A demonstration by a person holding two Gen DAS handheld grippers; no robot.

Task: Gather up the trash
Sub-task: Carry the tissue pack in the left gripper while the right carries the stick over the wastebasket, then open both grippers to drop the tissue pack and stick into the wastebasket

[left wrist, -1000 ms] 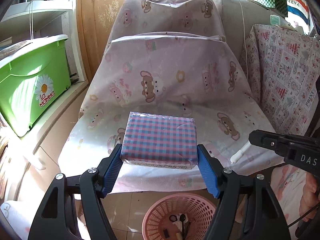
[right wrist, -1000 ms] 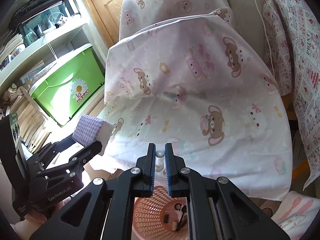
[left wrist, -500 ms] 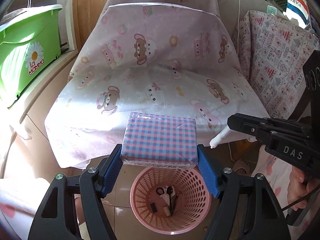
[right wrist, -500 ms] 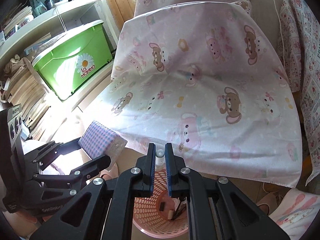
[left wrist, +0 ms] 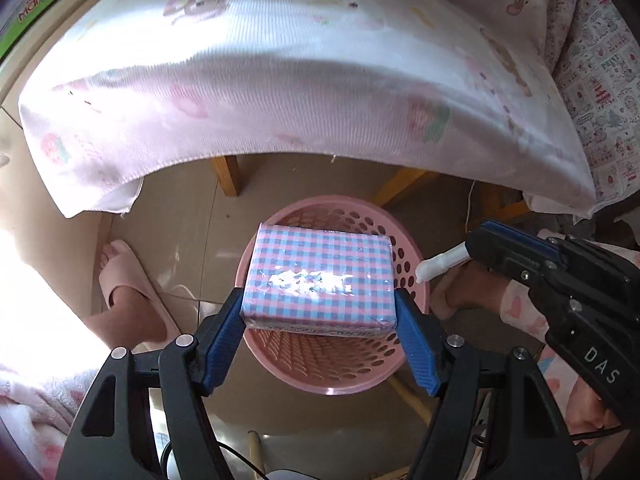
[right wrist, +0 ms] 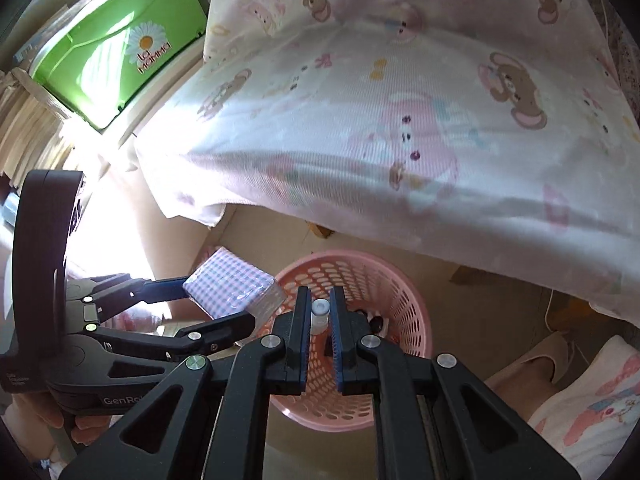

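Note:
My left gripper point(left wrist: 320, 312) is shut on a pink-and-blue checked pack point(left wrist: 320, 280) wrapped in shiny film, held right above the pink perforated basket point(left wrist: 340, 376) on the floor. In the right wrist view the pack point(right wrist: 234, 288) hangs over the basket's left rim point(right wrist: 416, 320). My right gripper point(right wrist: 320, 312) is shut on a small white tube point(right wrist: 320, 312), over the basket. The tube's tip point(left wrist: 440, 264) also shows in the left wrist view, by the basket's right rim. Dark small items lie inside the basket.
A chair draped in a pink bear-print cloth point(left wrist: 300, 80) overhangs the floor behind the basket; its wooden legs point(left wrist: 228, 176) stand close. A green storage box point(right wrist: 120, 52) sits on a shelf at left. The person's slippered feet point(left wrist: 128, 288) flank the basket.
Both grippers have dropped and tilted down toward the floor. The checked pack and the white tube now hang over the basket instead of in front of the chair seat.

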